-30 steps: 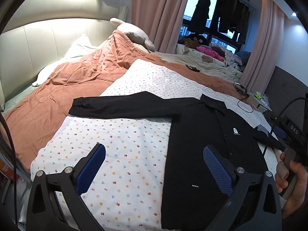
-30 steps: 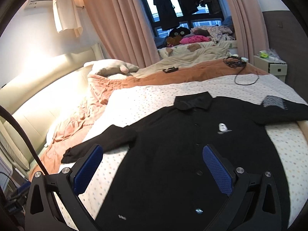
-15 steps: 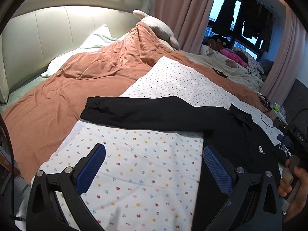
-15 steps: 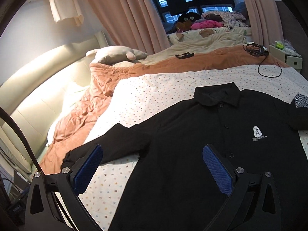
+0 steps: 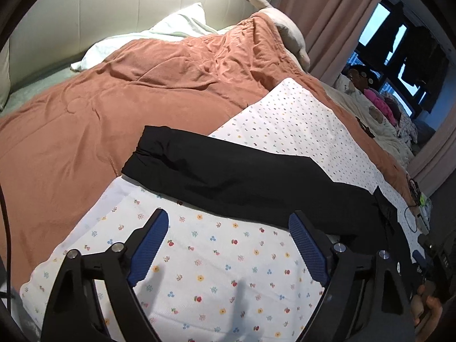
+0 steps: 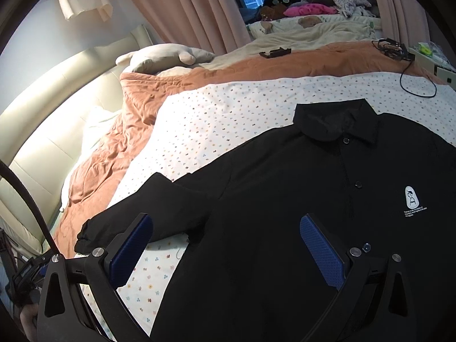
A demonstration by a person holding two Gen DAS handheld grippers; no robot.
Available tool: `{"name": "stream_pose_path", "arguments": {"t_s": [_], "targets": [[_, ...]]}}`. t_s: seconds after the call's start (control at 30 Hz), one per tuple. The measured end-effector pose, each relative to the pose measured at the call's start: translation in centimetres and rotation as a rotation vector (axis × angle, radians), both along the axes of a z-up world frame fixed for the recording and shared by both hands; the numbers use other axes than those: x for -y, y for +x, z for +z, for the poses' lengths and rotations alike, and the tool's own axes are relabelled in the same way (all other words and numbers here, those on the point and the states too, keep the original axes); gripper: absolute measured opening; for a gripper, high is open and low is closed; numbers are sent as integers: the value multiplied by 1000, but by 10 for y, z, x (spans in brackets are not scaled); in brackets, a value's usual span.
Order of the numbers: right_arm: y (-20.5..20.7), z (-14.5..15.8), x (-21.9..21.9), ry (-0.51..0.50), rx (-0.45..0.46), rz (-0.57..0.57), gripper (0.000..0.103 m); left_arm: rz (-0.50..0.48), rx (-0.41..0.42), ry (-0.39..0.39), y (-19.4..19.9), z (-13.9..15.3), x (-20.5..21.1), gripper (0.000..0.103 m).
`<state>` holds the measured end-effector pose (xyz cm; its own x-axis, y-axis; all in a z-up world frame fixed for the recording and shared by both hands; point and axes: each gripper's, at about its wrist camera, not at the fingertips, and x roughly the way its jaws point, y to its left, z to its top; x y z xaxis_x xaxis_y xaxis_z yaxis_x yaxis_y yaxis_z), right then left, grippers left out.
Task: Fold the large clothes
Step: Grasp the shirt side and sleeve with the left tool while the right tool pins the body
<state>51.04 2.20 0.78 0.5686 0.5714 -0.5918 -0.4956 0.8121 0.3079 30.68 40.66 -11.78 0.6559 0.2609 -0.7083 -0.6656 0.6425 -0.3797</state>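
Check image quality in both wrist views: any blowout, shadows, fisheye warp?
Left wrist: sharp, strong fisheye bend at the edges, finger shadows on the floral sheet, window bright. Right wrist: headboard blown out by warm light, black shirt loses fold detail, dark vignette in the corners.

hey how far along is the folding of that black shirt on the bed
Done: the black long-sleeved collared shirt lies spread flat, buttoned, on the flower-print sheet. In hand: nothing; the left gripper is closing over bare sheet near the outstretched sleeve, the right gripper hangs open above the body. Left: every fold.
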Motion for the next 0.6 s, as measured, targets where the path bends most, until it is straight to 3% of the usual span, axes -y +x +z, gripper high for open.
{"name": "stream_pose_path", "arguments": {"t_s": [0.07,0.17,0.27,0.37,0.53,0.6], "targets": [[7,-2,-3,4,-1,1,103,22,-2,-47,5,-10,-12,83],[18,-7,-5,12,-17,3,93,63,5,-111,8,-24,-29,82],[29,-14,-9,10,-35,-7,79,104,-9,-179,13,-41,-44,70],[43,-26,-13,26,-90,-13,68,133,-31,-238,19,-59,-54,66],[64,-43,-22,78,-188,-3,49,153,-76,-236,35,-80,-63,65],[72,-47,-26,98,-212,12,45,145,-92,-197,44,-82,-70,57]]}}
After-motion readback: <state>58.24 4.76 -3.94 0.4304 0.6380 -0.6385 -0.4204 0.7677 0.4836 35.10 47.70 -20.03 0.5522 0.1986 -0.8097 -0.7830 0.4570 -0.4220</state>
